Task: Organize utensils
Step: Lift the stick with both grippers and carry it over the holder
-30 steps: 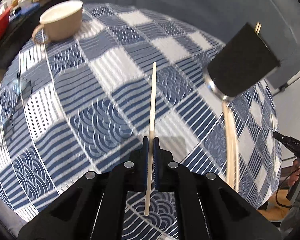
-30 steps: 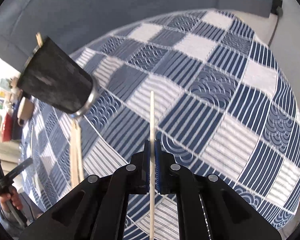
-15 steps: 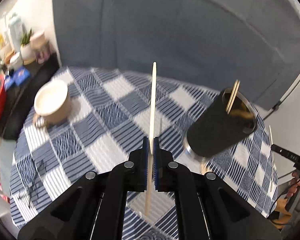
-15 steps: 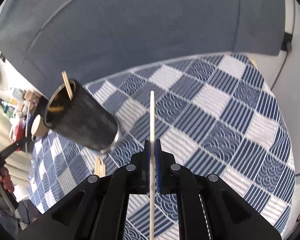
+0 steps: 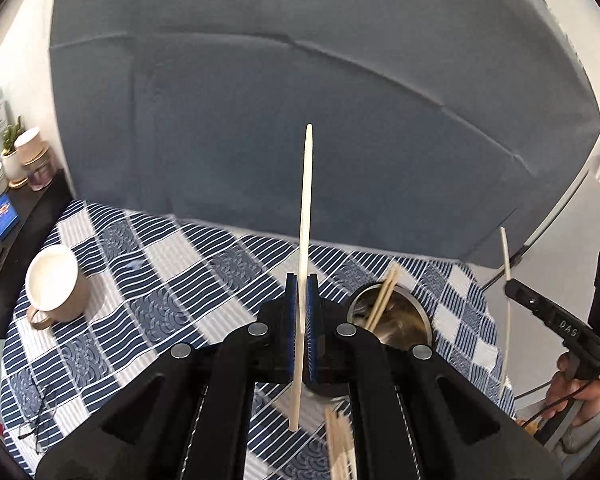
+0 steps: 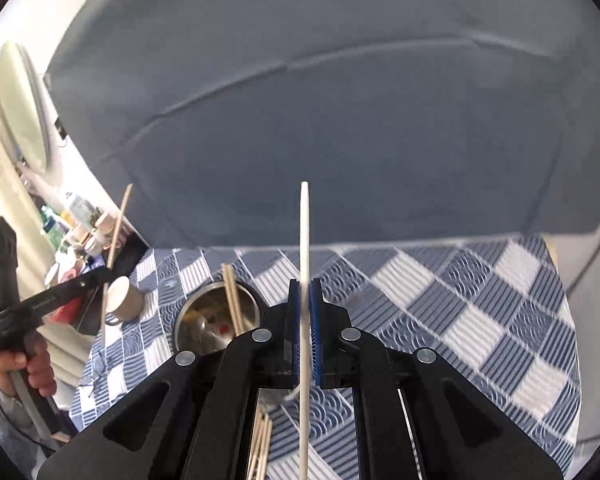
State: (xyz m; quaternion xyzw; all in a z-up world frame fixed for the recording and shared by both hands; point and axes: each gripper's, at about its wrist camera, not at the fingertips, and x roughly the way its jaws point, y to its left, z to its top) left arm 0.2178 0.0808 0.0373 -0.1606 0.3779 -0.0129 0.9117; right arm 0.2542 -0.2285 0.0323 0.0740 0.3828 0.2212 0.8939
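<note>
Left gripper (image 5: pixel 300 312) is clamped shut on one pale chopstick (image 5: pixel 305 216), and right gripper (image 6: pixel 305 320) is likewise pinched tight on a white chopstick (image 6: pixel 305 248), both raised above the blue-and-white checked tablecloth (image 6: pixel 460 304) with a grey backdrop (image 5: pixel 300 100) behind. Metal holder (image 5: pixel 392 316) with two chopsticks leaning inside stands just beyond the left fingers and is partly hidden by them; loose chopsticks (image 6: pixel 260 444) lie on the cloth beneath, a beige mug (image 5: pixel 56 284) sits well apart at the edge. Small items: eyeglasses (image 5: pixel 36 424); lettering on the far handle reads roughly "DAS", otherwise illegible.
</note>
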